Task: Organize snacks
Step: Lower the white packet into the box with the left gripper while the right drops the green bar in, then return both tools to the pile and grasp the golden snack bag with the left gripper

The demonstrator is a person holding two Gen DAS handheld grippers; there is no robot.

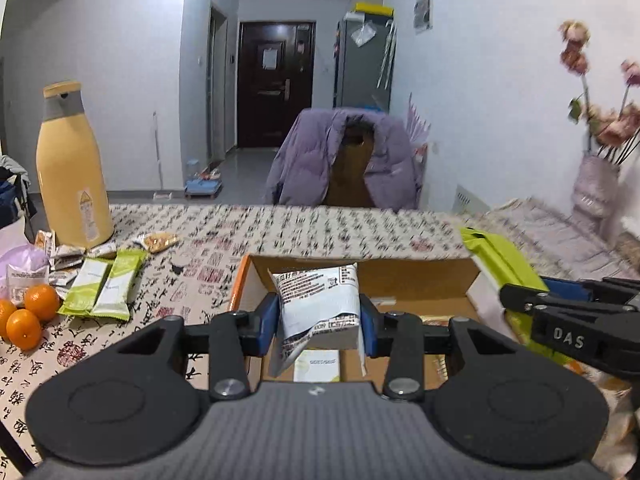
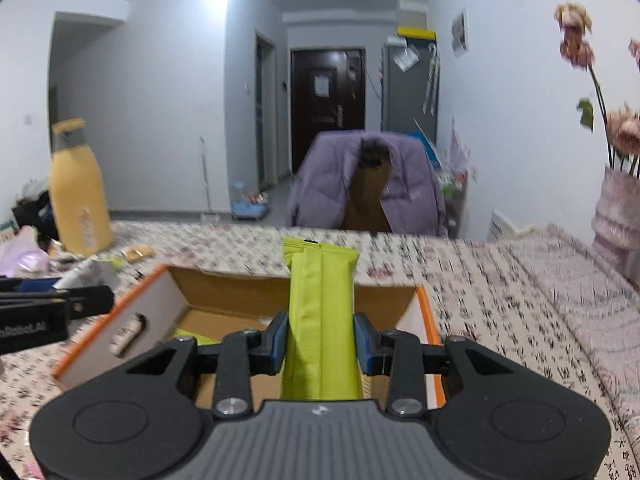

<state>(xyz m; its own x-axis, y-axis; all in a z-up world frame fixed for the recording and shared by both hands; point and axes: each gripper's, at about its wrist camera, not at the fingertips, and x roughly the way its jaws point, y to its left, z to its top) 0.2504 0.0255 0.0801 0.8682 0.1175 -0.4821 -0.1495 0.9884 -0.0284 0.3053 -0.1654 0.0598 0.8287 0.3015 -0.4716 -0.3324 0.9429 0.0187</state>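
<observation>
Left gripper [image 1: 319,322] jaws clamping white packet [image 1: 318,304], right gripper [image 2: 320,344] jaws clamping green bar [image 2: 320,320], cardboard box [image 2: 100,344] seemingly part-filled.

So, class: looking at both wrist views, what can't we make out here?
- Left wrist view: the box floor, mostly hidden by the left tool and its white packet.
- Right wrist view: the green packet front, only its seamed back shows.
- Both views: tablecloth print, motion-blurred.
- Left view: oranges, cut by the edge.
</observation>
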